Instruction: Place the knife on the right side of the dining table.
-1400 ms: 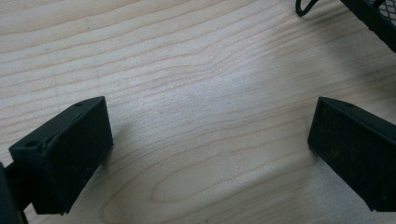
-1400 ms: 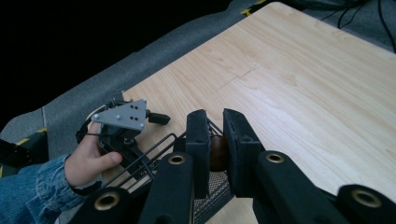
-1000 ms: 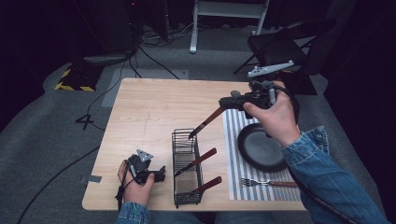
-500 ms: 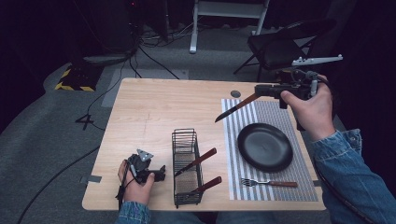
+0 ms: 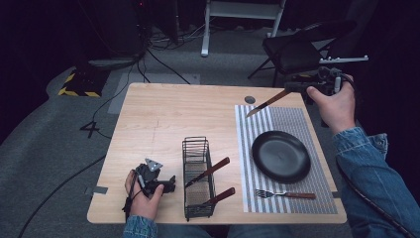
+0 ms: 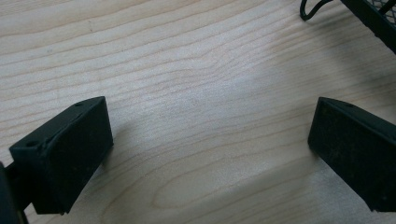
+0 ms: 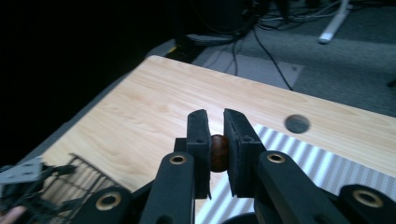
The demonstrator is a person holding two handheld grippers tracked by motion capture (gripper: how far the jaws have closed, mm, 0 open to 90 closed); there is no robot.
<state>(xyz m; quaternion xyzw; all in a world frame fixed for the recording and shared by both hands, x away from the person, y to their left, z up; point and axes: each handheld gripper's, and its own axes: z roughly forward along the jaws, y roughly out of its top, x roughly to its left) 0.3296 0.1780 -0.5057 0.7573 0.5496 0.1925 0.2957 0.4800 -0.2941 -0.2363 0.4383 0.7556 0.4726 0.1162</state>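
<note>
Right gripper (image 5: 292, 89) pinching knife (image 5: 267, 102) over placemat (image 5: 292, 119) | left gripper (image 5: 171, 184) resting spread on desk (image 5: 163, 114) | fork (image 5: 286, 194) lying placed; two utensils (image 5: 208, 171) waiting in rack (image 5: 197, 148)

Lighting: dim room, surroundings near black; wooden surface (image 5: 163, 119) evenly lit from above, no glare. Shadows: soft, short, falling beside the wire basket (image 5: 198, 178) and black plate (image 5: 280, 156). High view: slightly soft, grainy in the dark floor areas. Left gripper view: wood grain sharp, broad diffuse shadows under both jaws. Right gripper view: near jaws slightly blurred, background dark and noisy, left edge lost in black
</note>
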